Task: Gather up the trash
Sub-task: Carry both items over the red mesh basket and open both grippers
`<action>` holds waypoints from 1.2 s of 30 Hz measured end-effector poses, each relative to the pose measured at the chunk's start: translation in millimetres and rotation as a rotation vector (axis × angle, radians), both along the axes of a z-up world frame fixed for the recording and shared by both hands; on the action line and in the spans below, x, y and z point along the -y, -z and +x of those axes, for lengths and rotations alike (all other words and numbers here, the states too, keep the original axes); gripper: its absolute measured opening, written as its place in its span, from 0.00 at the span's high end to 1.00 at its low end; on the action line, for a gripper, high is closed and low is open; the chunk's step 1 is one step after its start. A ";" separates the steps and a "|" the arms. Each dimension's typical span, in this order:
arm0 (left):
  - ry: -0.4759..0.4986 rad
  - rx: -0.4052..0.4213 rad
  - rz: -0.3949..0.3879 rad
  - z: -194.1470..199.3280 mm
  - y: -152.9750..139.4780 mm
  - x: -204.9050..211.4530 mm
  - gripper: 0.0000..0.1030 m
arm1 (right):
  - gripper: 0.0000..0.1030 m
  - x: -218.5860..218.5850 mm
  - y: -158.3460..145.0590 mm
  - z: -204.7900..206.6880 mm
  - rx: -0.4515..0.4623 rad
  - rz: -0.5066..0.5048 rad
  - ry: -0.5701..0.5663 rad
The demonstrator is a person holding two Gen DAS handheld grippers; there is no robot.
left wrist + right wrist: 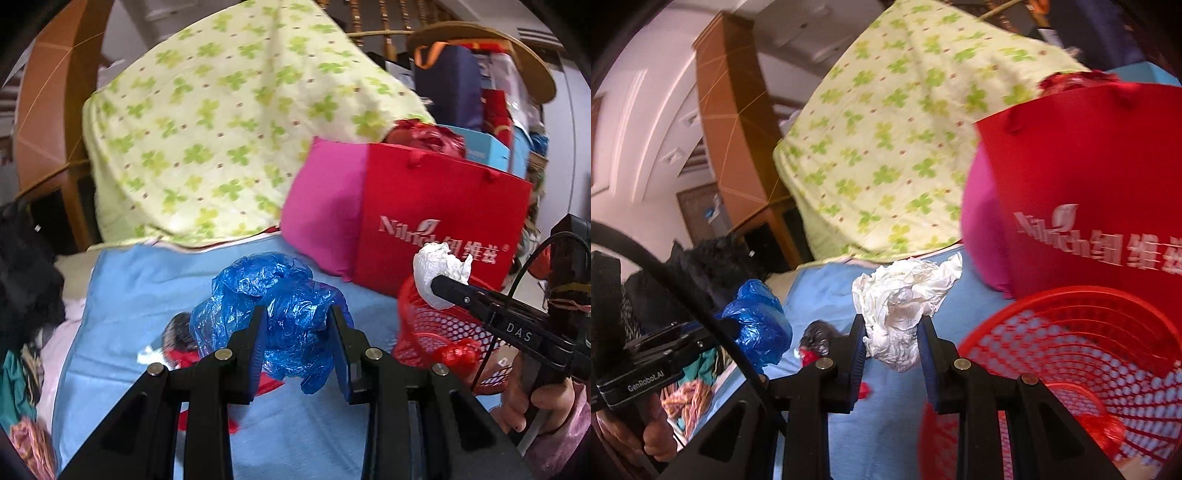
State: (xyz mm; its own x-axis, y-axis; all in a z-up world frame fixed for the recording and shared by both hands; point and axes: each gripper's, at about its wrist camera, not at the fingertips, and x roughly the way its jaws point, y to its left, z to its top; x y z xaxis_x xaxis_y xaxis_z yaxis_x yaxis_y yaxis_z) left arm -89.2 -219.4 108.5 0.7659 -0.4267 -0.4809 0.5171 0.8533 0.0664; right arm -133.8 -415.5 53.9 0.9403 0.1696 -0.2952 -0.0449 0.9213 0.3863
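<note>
Crumpled white paper wad [901, 306] clenched in right gripper [892, 332] fingers, red mesh plastic basket [1071, 332] just beside, lower right; crumpled blue plastic bag [280, 314] grasped by left gripper [297, 332], farther from basket.

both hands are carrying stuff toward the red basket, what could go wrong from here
1. The blue plastic bag bulges well past the left gripper, held only by a fold, so it may slip out before reaching the red basket.
2. The right gripper pinches the white crumpled paper low down; its loose top could catch the basket rim.
3. Both grippers are close together, so they could bump over the basket.
</note>
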 end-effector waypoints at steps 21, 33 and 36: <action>0.257 -0.047 0.015 -27.9 0.0 111.9 0.65 | 0.69 112.4 15.7 -71.6 0.047 0.241 0.223; 0.280 -0.174 -0.020 -13.3 37.1 118.1 0.37 | 0.38 136.0 34.2 -68.4 -0.029 0.350 0.238; 0.241 -0.165 -0.005 -12.7 42.9 101.2 0.37 | 0.38 127.1 28.4 -64.9 -0.009 0.319 0.236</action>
